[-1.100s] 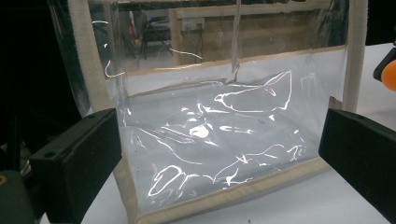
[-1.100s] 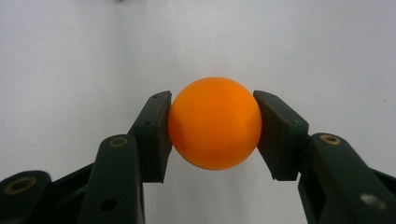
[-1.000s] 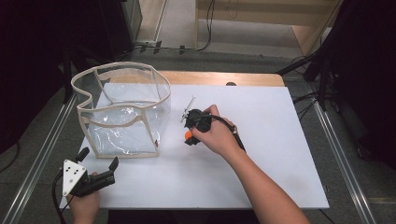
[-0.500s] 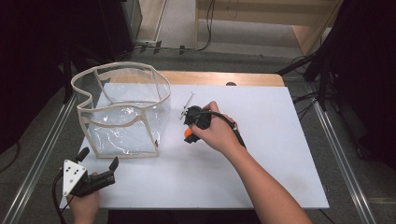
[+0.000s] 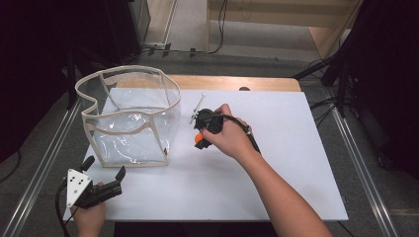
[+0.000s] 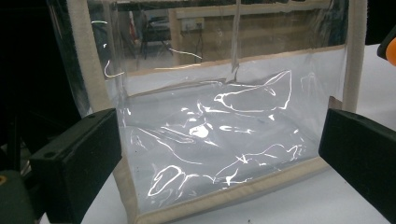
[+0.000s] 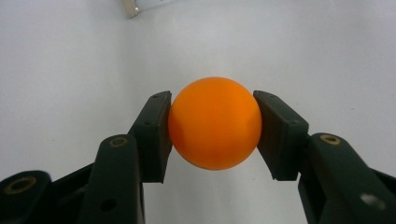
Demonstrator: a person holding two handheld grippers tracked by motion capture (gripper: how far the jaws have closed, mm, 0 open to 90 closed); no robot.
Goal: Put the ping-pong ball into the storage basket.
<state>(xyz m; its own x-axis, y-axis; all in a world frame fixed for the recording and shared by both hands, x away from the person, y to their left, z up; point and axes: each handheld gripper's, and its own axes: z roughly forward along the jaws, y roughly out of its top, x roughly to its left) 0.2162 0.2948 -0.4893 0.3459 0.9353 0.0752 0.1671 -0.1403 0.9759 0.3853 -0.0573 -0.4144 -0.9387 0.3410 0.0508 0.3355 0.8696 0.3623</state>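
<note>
The desk [image 5: 296, 163] carries a clear bag [image 5: 131, 118] standing upright with its mouth open, ready to receive items. The left tool [image 5: 106, 173] rests near the bag's front corner, jaws wide and empty. The right tool [image 7: 212, 128] clamps an orange ball [image 7: 214, 129] just right of the bag, hand angled down and over the tool.

Readable text: none is found in any view.
Labels, brands, numbers, signs: none can be made out.
</note>
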